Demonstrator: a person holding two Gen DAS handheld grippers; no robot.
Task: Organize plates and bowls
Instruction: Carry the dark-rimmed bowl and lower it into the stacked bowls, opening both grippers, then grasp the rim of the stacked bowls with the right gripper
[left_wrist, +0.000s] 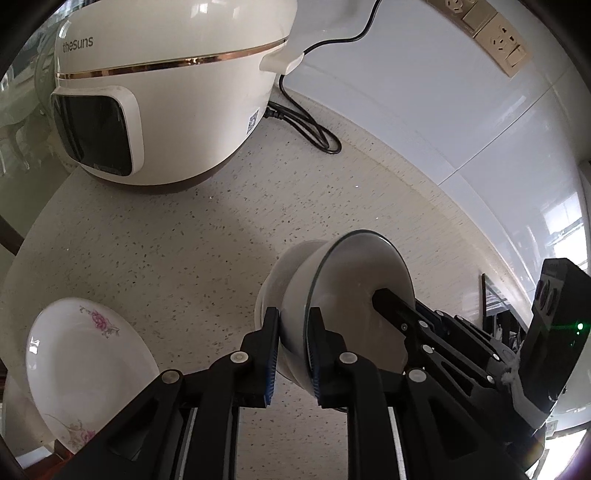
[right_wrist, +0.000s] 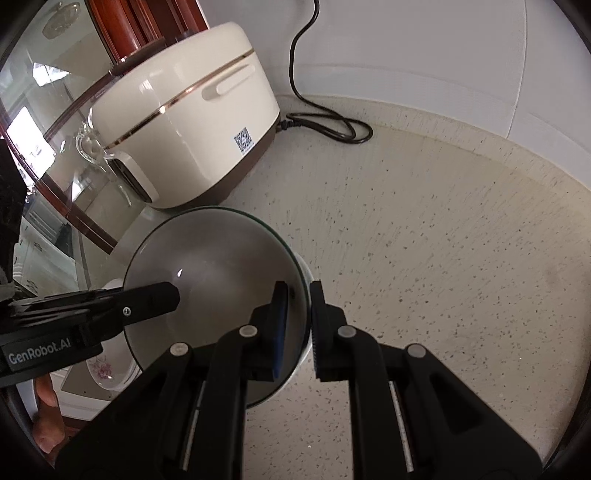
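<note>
We are gripping the stacked bowls (left_wrist: 343, 306) from both sides, near the rice cooker (left_wrist: 166, 92), the left gripper (left_wrist: 291, 354) nearly shut on the rims and the right gripper (right_wrist: 295, 332) clamped on the glass rim, keeping them tilted above the worktop (left_wrist: 184, 240).

Left tool (left_wrist: 291, 354): I have it pitched steeply downward, jaws drawn narrow, blue pads either side of a bowl wall, one finger (left_wrist: 267, 354) outside, the other inside. Whether the pads press, I cannot tell.

Right tool (right_wrist: 299, 328): I hold it tilted downward too, jaws nearly together on a thin rim, one finger (right_wrist: 277, 332) within, one without. In the left wrist view it enters from the right.
</note>
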